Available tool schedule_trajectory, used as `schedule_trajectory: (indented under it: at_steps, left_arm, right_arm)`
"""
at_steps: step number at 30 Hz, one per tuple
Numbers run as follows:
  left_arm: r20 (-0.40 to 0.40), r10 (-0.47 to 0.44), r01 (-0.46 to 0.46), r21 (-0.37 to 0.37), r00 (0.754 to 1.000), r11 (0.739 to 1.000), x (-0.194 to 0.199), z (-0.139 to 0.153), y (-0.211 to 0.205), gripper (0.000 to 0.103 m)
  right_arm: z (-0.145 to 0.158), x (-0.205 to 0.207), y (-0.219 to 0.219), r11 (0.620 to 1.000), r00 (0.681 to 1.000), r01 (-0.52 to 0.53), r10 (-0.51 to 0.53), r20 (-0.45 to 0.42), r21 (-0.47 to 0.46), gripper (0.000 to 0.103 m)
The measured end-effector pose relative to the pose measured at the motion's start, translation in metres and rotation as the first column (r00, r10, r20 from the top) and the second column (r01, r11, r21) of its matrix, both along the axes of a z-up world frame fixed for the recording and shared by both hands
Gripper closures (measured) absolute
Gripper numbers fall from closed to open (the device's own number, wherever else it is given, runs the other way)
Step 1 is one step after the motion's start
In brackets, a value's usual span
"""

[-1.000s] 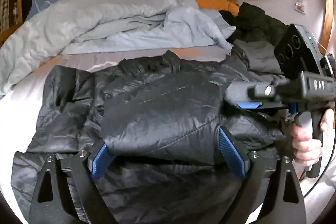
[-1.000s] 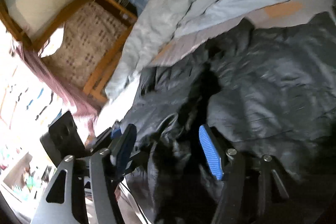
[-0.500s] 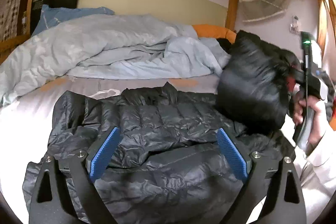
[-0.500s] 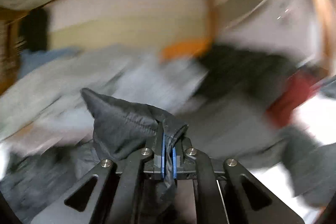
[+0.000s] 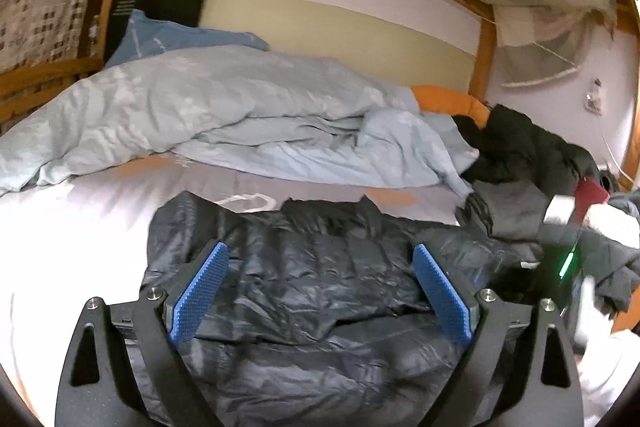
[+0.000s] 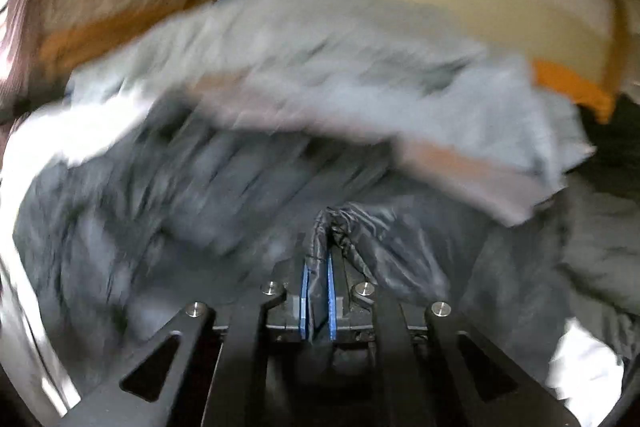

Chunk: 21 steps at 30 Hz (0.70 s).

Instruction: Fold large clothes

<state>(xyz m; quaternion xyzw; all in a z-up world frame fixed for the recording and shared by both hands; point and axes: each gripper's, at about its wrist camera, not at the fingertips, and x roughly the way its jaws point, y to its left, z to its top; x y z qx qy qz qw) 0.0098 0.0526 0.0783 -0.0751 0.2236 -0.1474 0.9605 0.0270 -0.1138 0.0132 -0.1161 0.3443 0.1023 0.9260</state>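
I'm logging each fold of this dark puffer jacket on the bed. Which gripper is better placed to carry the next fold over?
Probably the right gripper: it is shut on a bunched edge of the dark quilted puffer jacket. The left gripper is open over the jacket and holds nothing.

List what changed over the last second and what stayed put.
The right gripper closed on a fold of the dark quilted puffer jacket, lifted it at the right, then swung it back down over the jacket. The left gripper stayed open above the jacket, drawing back a little. The light blue duvet did not move.
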Motion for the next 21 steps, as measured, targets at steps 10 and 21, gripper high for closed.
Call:
schedule_trajectory:
  at_steps: [10,21]
  left_arm:
    - [0.066,0.058,-0.061,0.053,0.996,0.997,-0.001,0.000,0.009,0.010]
    - [0.200,-0.094,0.043,0.243,0.975,0.969,0.003,0.031,-0.069,0.010]
  right_arm:
    - [0.008,-0.022,-0.034,0.959,0.991,0.130,-0.115,-0.073,0.252,0.037]
    - [0.058,-0.053,-0.142,0.890,0.948,0.293,-0.318,0.013,0.348,0.037]
